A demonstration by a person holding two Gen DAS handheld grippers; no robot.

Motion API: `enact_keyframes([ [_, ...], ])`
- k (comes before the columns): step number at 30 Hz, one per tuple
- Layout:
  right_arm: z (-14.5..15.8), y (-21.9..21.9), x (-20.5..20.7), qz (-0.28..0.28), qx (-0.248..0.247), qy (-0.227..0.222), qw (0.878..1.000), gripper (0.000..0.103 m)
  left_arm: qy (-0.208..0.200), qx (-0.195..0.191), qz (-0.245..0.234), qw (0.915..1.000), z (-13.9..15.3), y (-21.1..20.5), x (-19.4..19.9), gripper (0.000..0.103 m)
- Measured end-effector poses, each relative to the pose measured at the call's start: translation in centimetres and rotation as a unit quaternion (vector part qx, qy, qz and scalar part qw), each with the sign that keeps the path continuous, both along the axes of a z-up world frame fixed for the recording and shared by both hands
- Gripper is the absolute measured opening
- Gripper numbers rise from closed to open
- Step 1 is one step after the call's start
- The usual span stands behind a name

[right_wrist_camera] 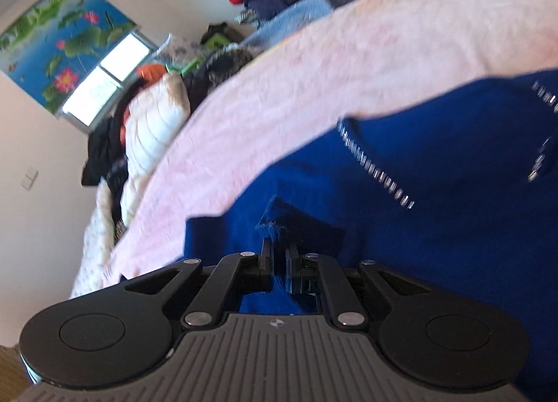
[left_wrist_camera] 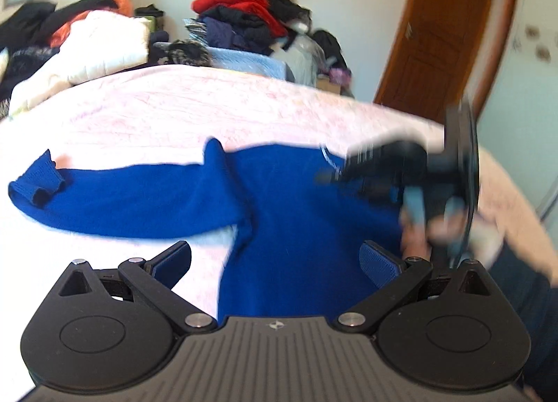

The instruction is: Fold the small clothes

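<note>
A royal-blue knit sweater (left_wrist_camera: 300,213) lies on the pink bedspread (left_wrist_camera: 195,105), one sleeve stretched out to the left with its cuff (left_wrist_camera: 38,186) at the far left. My left gripper (left_wrist_camera: 275,259) is open and empty, its jaws wide apart over the sweater's lower body. The right gripper shows blurred in the left wrist view (left_wrist_camera: 394,172) at the sweater's right side. In the right wrist view the right gripper (right_wrist_camera: 278,255) is shut on a pinched fold of the blue sweater (right_wrist_camera: 401,234). A row of sparkly studs (right_wrist_camera: 376,172) runs along the neckline.
A white puffer jacket (left_wrist_camera: 108,43) and dark clothes are piled at the bed's far left. A heap of red and dark clothing (left_wrist_camera: 247,15) stands at the back. A brown wooden door (left_wrist_camera: 443,29) is at the right. A window with a lotus blind (right_wrist_camera: 66,43) is in the wall.
</note>
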State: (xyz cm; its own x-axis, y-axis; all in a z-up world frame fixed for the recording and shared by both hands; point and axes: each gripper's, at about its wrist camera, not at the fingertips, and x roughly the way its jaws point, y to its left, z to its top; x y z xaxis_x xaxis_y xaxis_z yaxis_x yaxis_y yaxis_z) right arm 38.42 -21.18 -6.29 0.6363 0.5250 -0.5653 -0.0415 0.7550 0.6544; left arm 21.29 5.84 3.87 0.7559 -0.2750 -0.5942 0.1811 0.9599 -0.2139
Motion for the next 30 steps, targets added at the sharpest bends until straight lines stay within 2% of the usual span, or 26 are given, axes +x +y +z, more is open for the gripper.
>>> enact_keyframes([
  [2,-0.7,-0.9,-0.5,-0.002,0.001,0.013,1.000,0.028,-0.011,-0.020,0.007,0.9997,0.2,0.8,1.5,0.103],
  [3,-0.8,-1.3,-0.7,-0.003,0.017,0.015,1.000,0.043,-0.011,-0.034,0.005,0.9994,0.1,1.0,2.3,0.103],
  [4,-1.0,-2.4,-0.6,-0.005,0.040,0.014,0.999,0.053,-0.004,-0.053,0.000,0.9986,0.0,1.1,3.3,0.103],
  [6,-0.5,-4.5,-1.8,-0.024,0.077,0.007,0.997,0.059,0.025,-0.112,-0.023,0.9931,-0.7,1.2,5.3,0.103],
  [8,-0.1,-6.6,-3.3,-0.045,0.115,-0.003,0.992,0.062,0.061,-0.192,-0.045,0.9786,-1.5,1.1,7.5,0.103],
  [9,0.0,-7.6,-4.2,-0.054,0.128,-0.003,0.990,0.066,0.072,-0.222,-0.058,0.9706,-1.8,1.0,8.5,0.103],
  [10,0.0,-8.5,-5.2,-0.062,0.137,-0.001,0.989,0.065,0.082,-0.237,-0.069,0.9656,-2.2,0.6,9.6,0.103],
  [14,-0.4,-11.3,-9.4,-0.079,0.120,0.001,0.990,0.065,0.106,-0.194,-0.062,0.9732,-3.9,-2.1,13.5,0.103],
  [16,-0.6,-12.6,-11.2,-0.084,0.117,0.006,0.990,0.065,0.138,-0.201,-0.042,0.9688,-5.5,-2.6,15.1,0.101],
  [18,-0.9,-13.4,-12.7,-0.091,0.114,0.006,0.989,0.065,0.156,-0.213,-0.048,0.9633,-6.6,-3.1,16.1,0.077],
  [19,-1.1,-13.7,-13.2,-0.091,0.114,0.007,0.989,0.065,0.173,-0.210,-0.043,0.9612,-7.0,-3.3,16.5,0.058],
  [20,-1.2,-13.9,-13.7,-0.088,0.115,0.007,0.989,0.065,0.192,-0.210,-0.032,0.9582,-7.6,-3.5,17.0,0.055],
  [22,-1.3,-14.0,-14.3,-0.079,0.109,0.007,0.991,0.065,0.222,-0.219,-0.024,0.9499,-8.4,-3.9,17.6,0.055],
  [23,-1.3,-13.8,-14.3,-0.075,0.099,0.006,0.992,0.065,0.226,-0.217,-0.023,0.9493,-8.7,-4.2,17.8,0.055],
  [25,-1.3,-13.8,-14.4,-0.075,0.082,0.004,0.994,0.065,0.222,-0.197,-0.011,0.9550,-8.7,-4.6,17.9,0.055],
  [28,-1.9,-14.8,-14.6,-0.084,0.094,0.006,0.992,0.065,0.216,-0.186,0.000,0.9587,-8.6,-5.0,17.9,0.055],
  [30,-1.9,-15.3,-14.7,-0.093,0.091,0.002,0.992,0.065,0.216,-0.154,-0.006,0.9641,-8.6,-5.8,18.0,0.025],
])
